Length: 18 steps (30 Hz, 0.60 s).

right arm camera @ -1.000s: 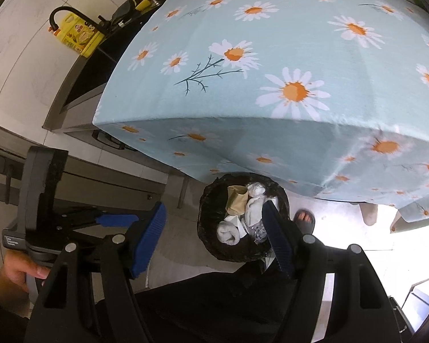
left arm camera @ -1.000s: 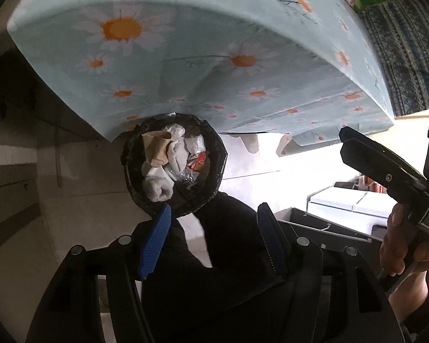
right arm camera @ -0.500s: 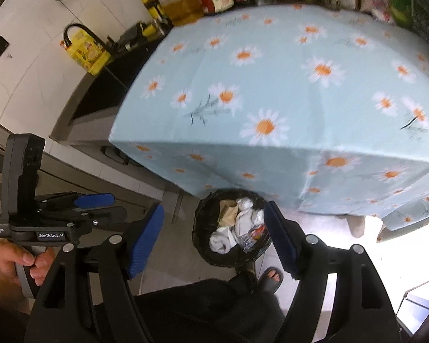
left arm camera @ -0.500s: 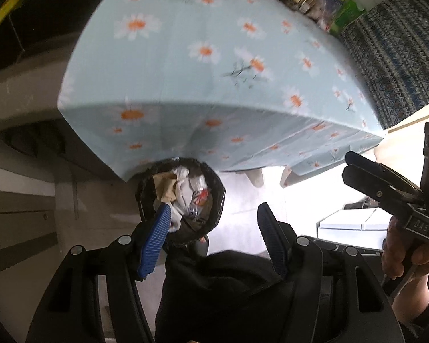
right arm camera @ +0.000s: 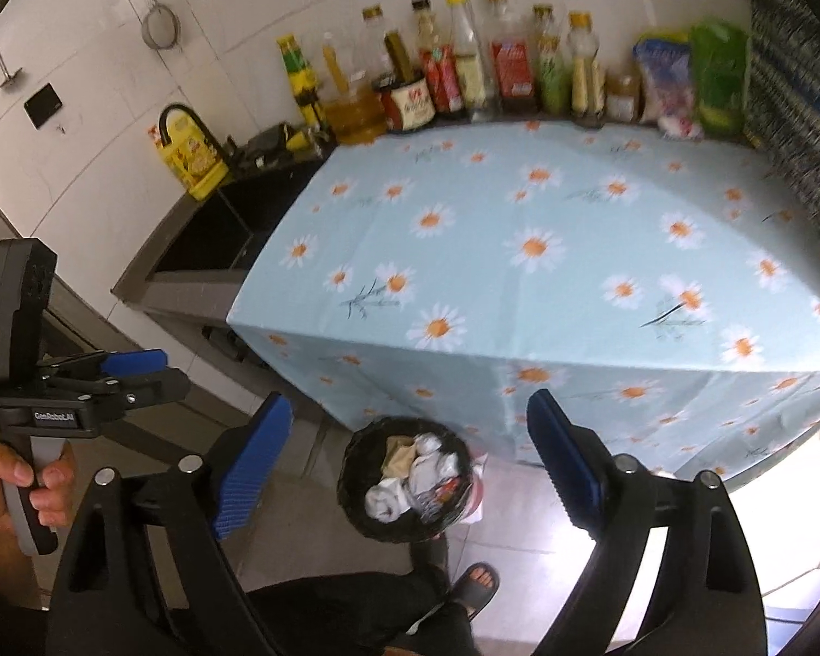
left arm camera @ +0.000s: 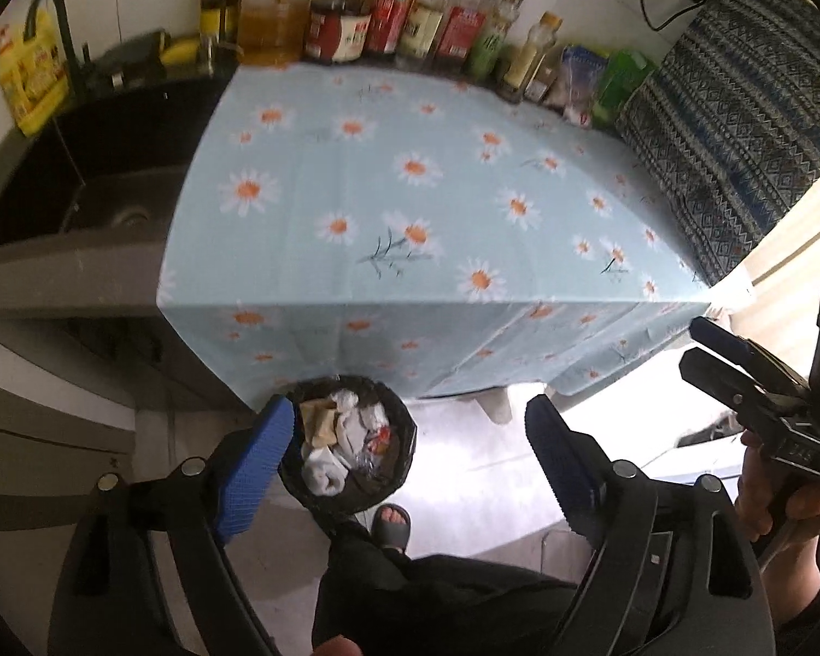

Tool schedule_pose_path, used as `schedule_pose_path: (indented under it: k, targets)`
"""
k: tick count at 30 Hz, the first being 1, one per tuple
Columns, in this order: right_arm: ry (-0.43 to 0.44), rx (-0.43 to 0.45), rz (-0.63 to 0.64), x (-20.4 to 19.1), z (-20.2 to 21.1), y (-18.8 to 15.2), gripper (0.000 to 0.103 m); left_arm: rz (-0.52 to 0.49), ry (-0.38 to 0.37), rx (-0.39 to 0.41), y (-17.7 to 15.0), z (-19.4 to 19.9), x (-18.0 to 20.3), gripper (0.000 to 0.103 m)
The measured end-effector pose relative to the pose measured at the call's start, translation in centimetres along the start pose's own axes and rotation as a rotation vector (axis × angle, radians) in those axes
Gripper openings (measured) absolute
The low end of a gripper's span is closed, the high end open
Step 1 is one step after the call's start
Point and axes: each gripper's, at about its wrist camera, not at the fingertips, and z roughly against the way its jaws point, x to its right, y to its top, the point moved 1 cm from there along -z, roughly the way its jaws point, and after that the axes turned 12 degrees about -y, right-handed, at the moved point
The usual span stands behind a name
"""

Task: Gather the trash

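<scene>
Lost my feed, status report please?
Left gripper and right gripper open, empty, jaws just widened. Trash bin full, on floor. Tablecloth bare.

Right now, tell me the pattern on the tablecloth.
The tablecloth is light blue with white, orange-centred daisies; the right wrist view shows it best.

Daisy-print tablecloth (right arm camera: 546,251) in pale blue covers the whole counter, with a row of sauce and oil bottles (right arm camera: 464,76) lined up along the white tiled wall behind it. Left of that there's a dark sink (left arm camera: 82,186), with a yellow oil jug (right arm camera: 194,161) beside its black tap. A patterned blue cloth (left arm camera: 738,126) hangs on the right.
</scene>
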Motion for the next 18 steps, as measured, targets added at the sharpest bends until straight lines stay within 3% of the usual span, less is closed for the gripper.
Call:
schedule_pose_path:
  k: [3, 10, 18]
  targets:
    - [-0.014, 0.039, -0.012, 1.1, 1.7, 0.1, 0.096, -0.004, -0.002, 0.038, -0.1, 1.4, 1.4, 0.096]
    - [-0.047, 0.129, -0.005, 2.7, 5.5, 0.0, 0.098, -0.058, 0.048, 0.111, -0.7, 3.6, 4.2, 0.096]
    - [-0.061, 0.17, -0.007, 3.5, 8.1, -0.6, 0.098, -0.087, 0.06, 0.174, -1.4, 5.4, 6.3, 0.096]
